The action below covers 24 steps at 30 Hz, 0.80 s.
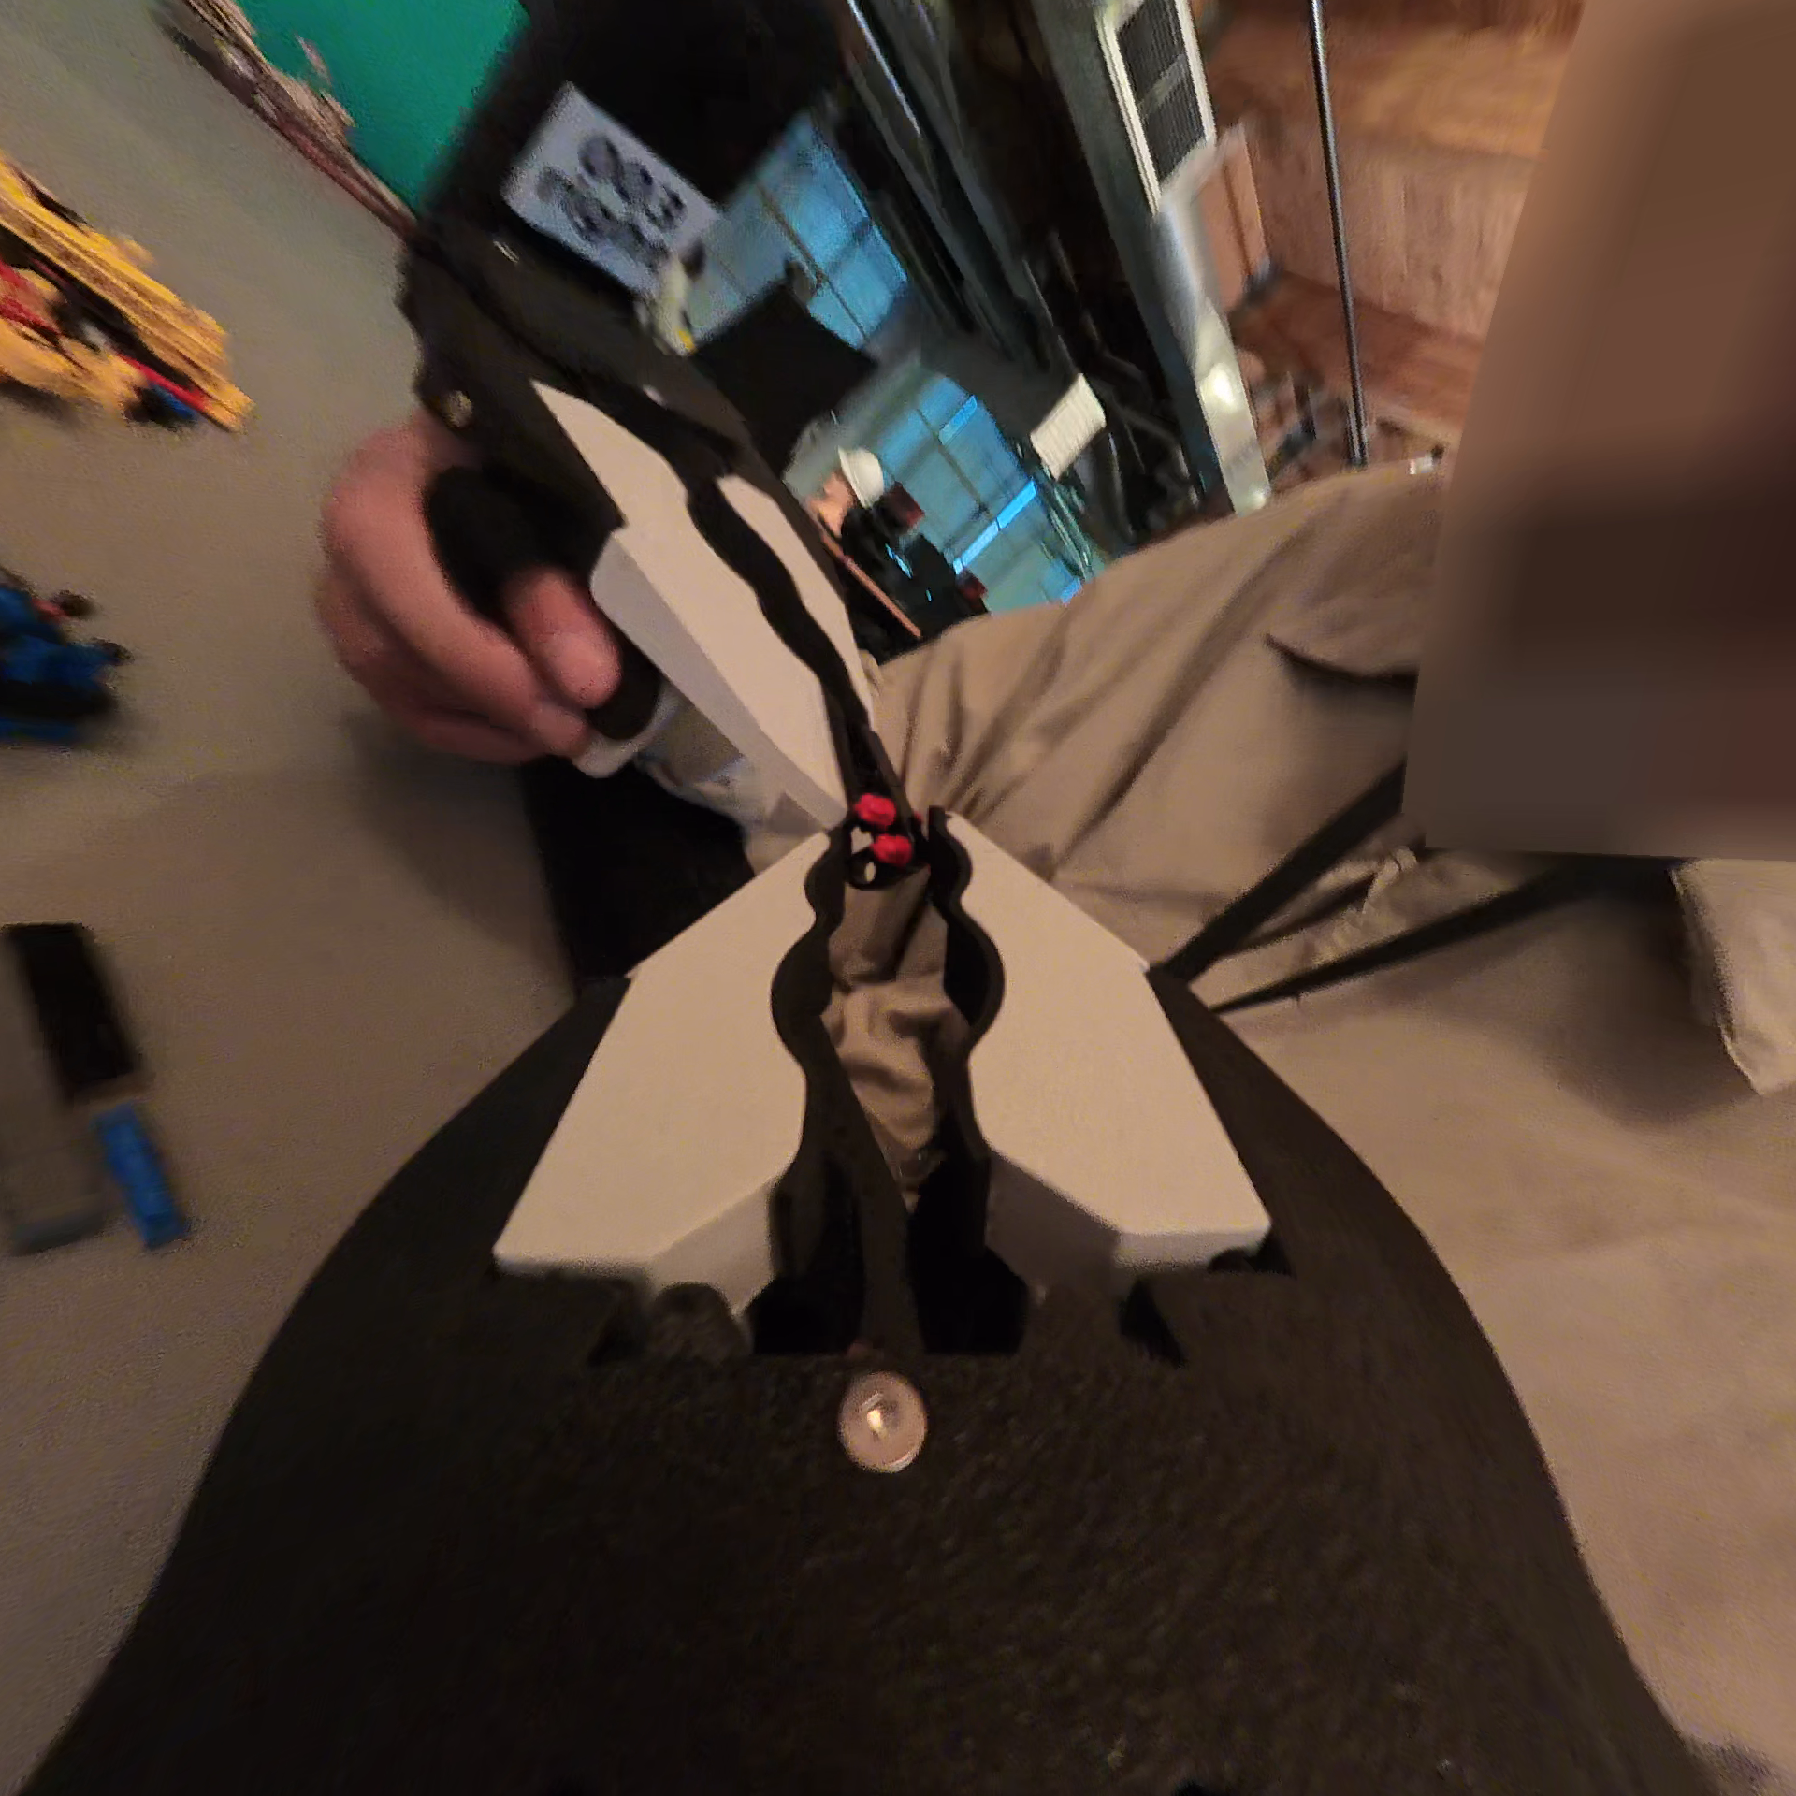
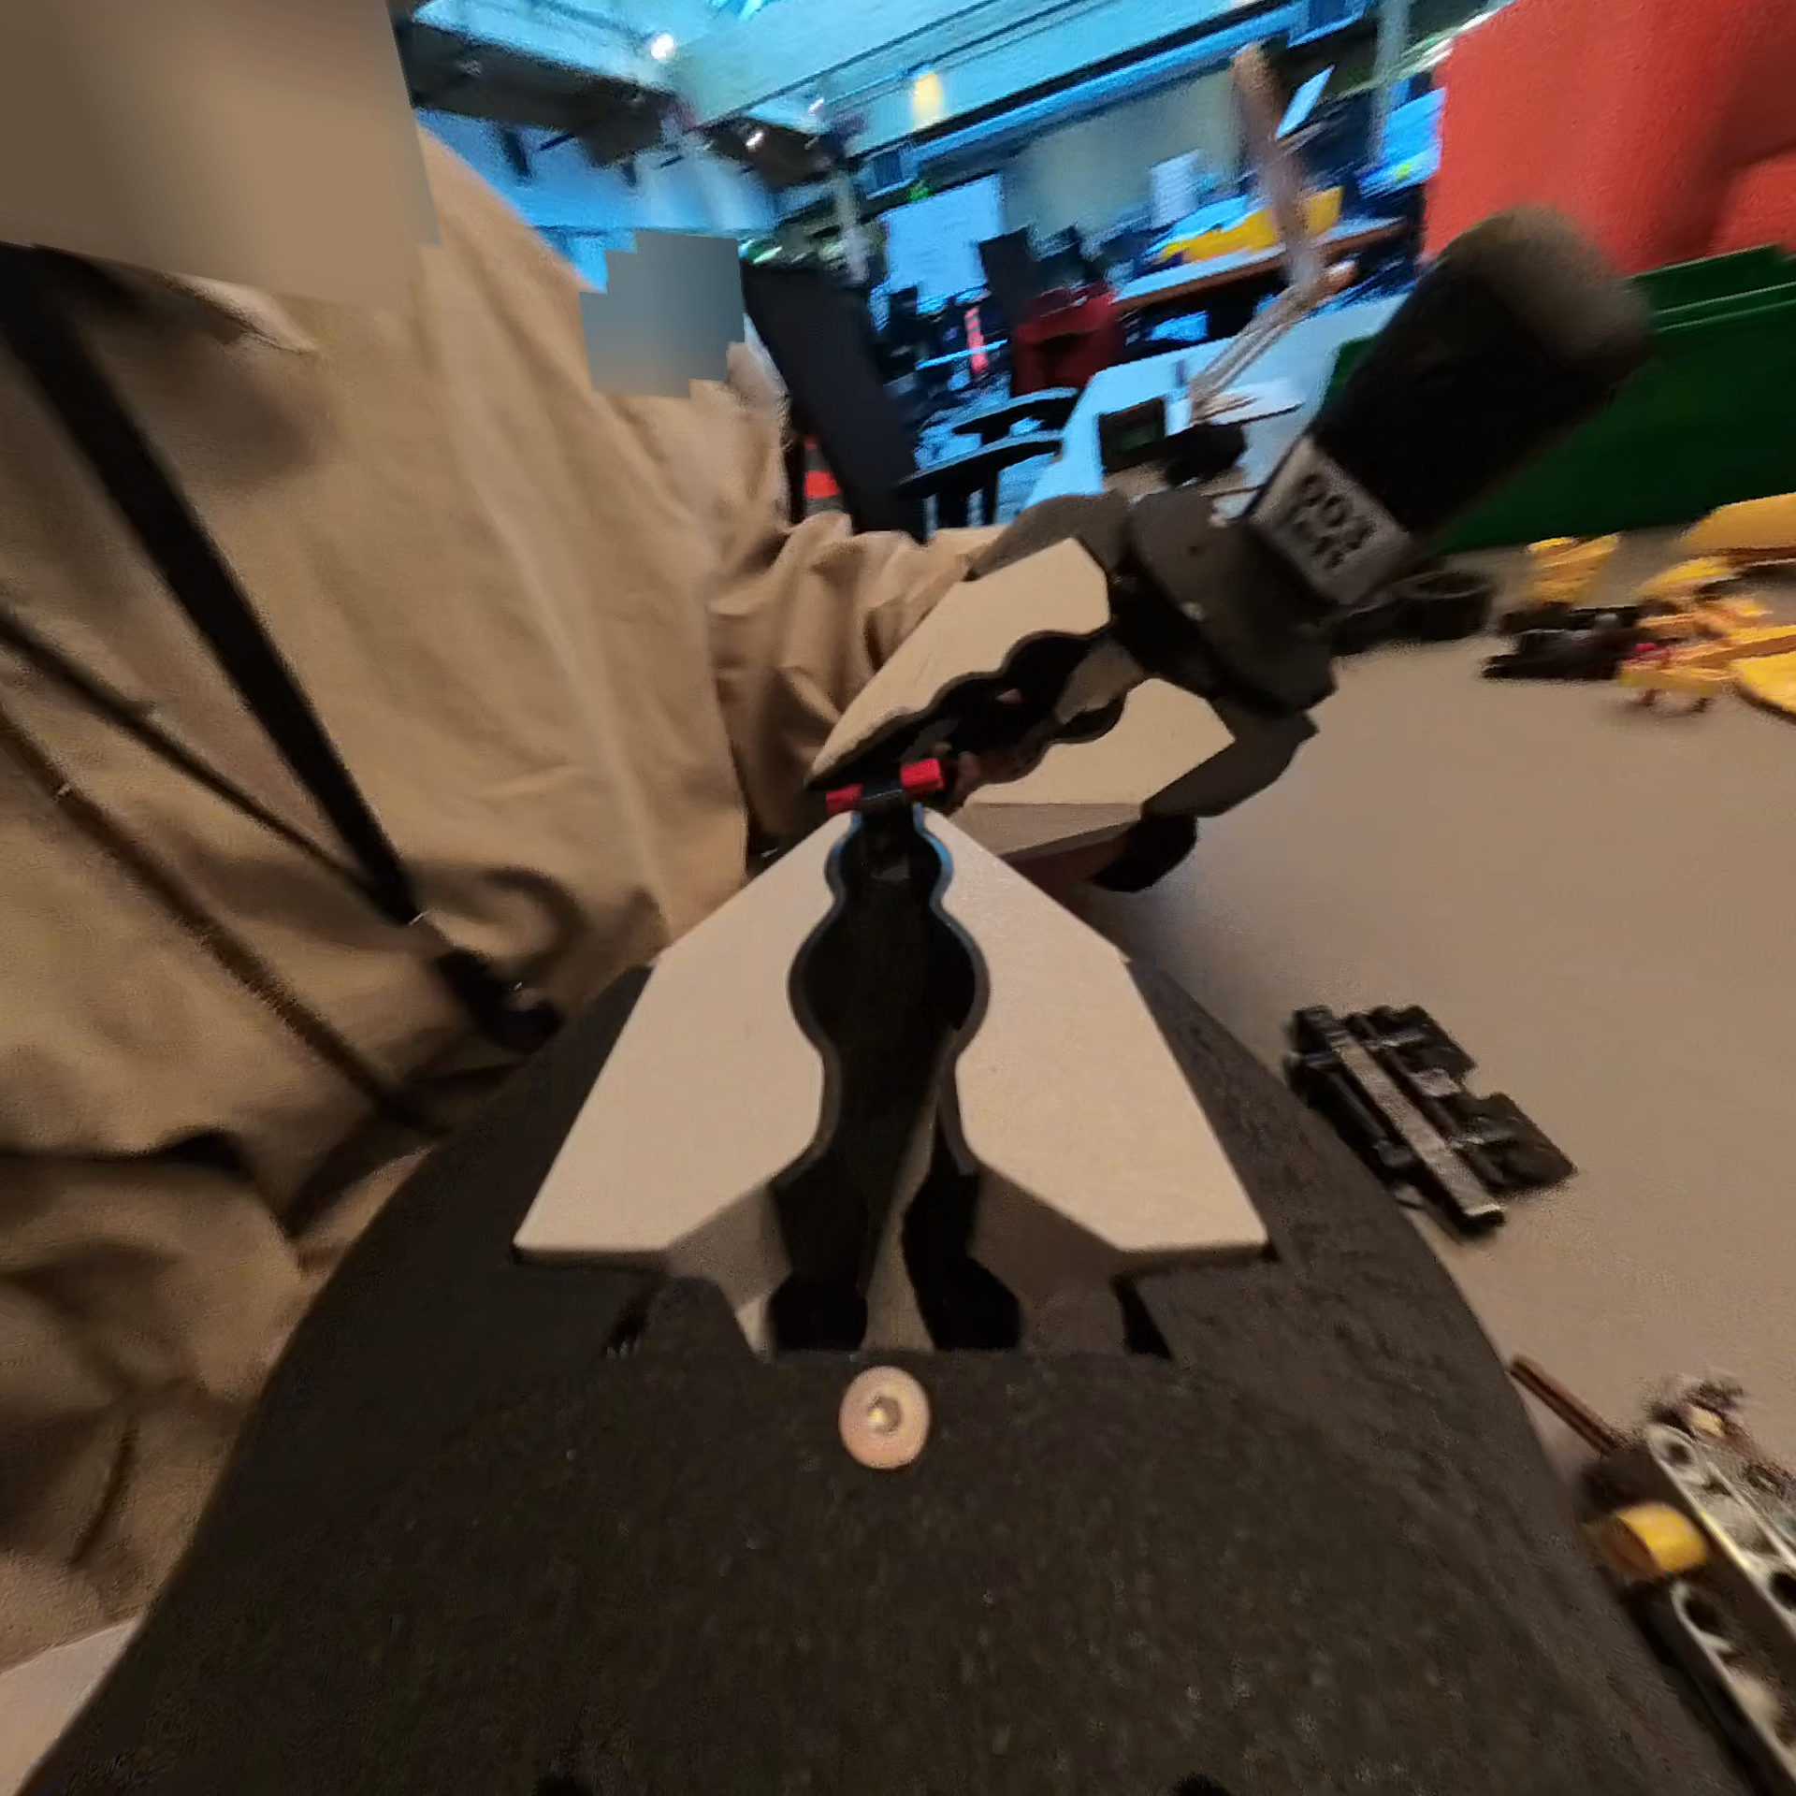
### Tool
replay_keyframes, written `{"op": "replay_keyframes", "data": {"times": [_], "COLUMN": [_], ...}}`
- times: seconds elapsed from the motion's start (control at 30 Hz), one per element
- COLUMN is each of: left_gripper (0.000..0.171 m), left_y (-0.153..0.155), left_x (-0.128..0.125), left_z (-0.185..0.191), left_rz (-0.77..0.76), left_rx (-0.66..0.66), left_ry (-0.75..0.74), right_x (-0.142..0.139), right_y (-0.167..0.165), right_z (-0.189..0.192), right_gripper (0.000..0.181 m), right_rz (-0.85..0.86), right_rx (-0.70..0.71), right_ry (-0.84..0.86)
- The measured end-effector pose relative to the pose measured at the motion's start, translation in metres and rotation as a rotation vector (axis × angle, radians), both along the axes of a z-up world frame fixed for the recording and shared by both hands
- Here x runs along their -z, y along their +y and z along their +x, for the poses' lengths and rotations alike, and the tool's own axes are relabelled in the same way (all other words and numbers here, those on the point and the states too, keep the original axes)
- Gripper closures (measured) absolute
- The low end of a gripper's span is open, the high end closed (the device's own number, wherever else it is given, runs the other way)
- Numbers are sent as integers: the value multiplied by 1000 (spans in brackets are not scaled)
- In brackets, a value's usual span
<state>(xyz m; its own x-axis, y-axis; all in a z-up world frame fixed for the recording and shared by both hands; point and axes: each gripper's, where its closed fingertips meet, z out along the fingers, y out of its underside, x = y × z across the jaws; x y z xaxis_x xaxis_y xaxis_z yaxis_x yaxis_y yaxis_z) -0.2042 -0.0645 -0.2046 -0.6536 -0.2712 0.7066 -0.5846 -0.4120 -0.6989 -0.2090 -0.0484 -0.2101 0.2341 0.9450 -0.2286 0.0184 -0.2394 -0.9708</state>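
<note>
While both grippers are raised above the grey tabletop (image 1: 292, 875), they meet tip to tip at the centre of each view, in front of a person's beige jacket (image 1: 1215, 700).

Between the tips sits a small black building-toy connector with two red pegs (image 1: 892, 851).

In the left wrist view, the left gripper (image 1: 884, 831) rises from the bottom of the frame. Its jaws are drawn narrow, with the connector lodged between the fingertips. The right gripper (image 1: 872, 795) slants down from the upper left, held by a bare hand (image 1: 437, 603). Its jaws are almost together and its tips are on the upper red peg.

In the right wrist view, the right gripper comes up from the bottom centre, with the connector's black body between its narrow tips. The left gripper reaches in from the upper right, its tips pinching at the red pegs. Both seem to grip the piece, and I cannot tell which one bears its weight.

Other parts lie on the tabletop, well apart from the grippers:
- Left wrist view: a yellow and black toy assembly (image 1: 107, 321) at the upper left, blue parts (image 1: 49, 661) at the left edge, and a black plate (image 1: 73, 1011) with a blue brick (image 1: 141, 1176) below it.
- Right wrist view: a black studded assembly (image 2: 1419, 1108) at the right and a perforated beam (image 2: 1720, 1574) at the lower right.
</note>
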Motion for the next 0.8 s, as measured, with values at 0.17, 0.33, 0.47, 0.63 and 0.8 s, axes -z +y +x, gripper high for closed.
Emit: {"op": "replay_keyframes", "data": {"times": [0.17, 0.33, 0.47, 0.63, 0.8], "left_gripper": [156, 156, 156, 156, 155], "left_y": [-5, 46, 76, 83, 74], "left_x": [3, -14, -30, -31, -28], "left_z": [-3, 22, 32, 38, 38], "left_rz": [-34, -74, 126, 417, 513], "left_rx": [48, -253, -568, -757, -744], "left_ry": [31, -59, -274, -436, -487], "right_x": [4, -6, -31, -34, -36], "right_y": [-7, 42, 58, 68, 64], "right_z": [-2, 32, 53, 36, 31], "right_gripper": [175, 169, 151, 161, 173], "right_rz": [0, 35, 32, -147, -171], "right_rx": [-39, 296, 460, 432, 370], "right_ry": [-7, 40, 164, 340, 379]}}
